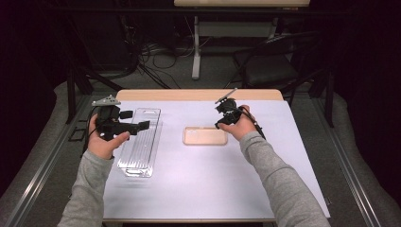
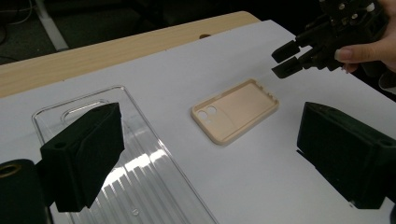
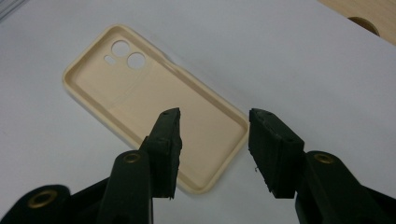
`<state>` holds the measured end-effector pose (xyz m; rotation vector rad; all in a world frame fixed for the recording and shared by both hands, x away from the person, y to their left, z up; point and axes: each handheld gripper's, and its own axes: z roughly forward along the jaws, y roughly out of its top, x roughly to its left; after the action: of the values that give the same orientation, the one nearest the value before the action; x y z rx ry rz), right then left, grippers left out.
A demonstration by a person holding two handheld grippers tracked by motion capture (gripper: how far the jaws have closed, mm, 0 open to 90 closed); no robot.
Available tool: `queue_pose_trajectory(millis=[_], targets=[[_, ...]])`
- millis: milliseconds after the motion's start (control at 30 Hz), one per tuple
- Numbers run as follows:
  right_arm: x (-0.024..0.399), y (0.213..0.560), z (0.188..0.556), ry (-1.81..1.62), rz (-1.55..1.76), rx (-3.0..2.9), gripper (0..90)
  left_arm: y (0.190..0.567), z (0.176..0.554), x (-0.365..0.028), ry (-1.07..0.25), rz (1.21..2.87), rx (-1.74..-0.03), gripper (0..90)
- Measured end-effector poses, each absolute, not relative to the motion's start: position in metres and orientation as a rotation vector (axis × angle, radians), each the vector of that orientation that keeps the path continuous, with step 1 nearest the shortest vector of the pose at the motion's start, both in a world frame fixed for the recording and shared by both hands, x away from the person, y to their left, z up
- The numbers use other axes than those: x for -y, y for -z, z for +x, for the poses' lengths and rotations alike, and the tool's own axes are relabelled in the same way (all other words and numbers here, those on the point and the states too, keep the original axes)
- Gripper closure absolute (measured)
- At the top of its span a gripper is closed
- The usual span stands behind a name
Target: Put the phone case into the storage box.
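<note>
1. Landmark is the beige phone case point(image 1: 204, 135), lying open side up near the middle of the white table sheet point(image 1: 198, 179). You can see its camera holes in both gripper views.
2. Right gripper point(image 3: 214, 135) hangs just over the case's end away from the camera holes. Its jaws are part-way apart, straddling that end's corner. They've just been closing in, but the pads aren't pressing on the case, so nothing is held.
3. Left gripper point(image 2: 205, 154) hovers well to the left of the case, over a clear plastic tray point(image 1: 141, 142). Its jaws are wide apart and empty.
4. Hard to make out: the tray is see-through, so its edges mostly read as glints, and the left gripper covers part of it. In the right gripper view, the jaws cover the case's near rim, so I can't tell if a pad touches it.
5. Surroundings: a wooden table edge point(image 1: 198, 94) shows beyond the case. Past that it's a dark room with floor cables point(image 1: 156, 61), a chair point(image 1: 274, 61), and a pale desk leg point(image 1: 196, 47).
</note>
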<state>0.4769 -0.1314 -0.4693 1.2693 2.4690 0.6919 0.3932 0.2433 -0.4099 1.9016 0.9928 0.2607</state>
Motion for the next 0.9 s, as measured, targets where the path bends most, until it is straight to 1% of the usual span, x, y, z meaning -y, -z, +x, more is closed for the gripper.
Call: queue_pose_trajectory(millis=[267, 367, 533, 733, 900], targets=[[0.133, 0.472, 0.489, -0.567, 1.421, -2.450, 52.3, 0.412, 0.394, -0.243, -0.255, 1.899, -1.001, 8.1], [0.135, 0.474, 0.494, -0.544, 1.554, -2.436, 52.9, 0.412, 0.394, -0.243, -0.255, 1.897, -0.999, 8.1], [0.134, 0.477, 0.498, -0.485, 1.649, -2.426, 53.0, 0.412, 0.394, -0.245, -0.254, 1.895, -1.001, 8.3], [0.131, 0.482, 0.501, -0.465, 1.723, -2.434, 56.7, 0.413, 0.395, -0.246, -0.251, 1.892, -1.005, 8.5], [0.132, 0.487, 0.505, -0.449, 1.778, -2.417, 55.5, 0.412, 0.394, -0.246, -0.249, 1.884, -1.009, 9.1]])
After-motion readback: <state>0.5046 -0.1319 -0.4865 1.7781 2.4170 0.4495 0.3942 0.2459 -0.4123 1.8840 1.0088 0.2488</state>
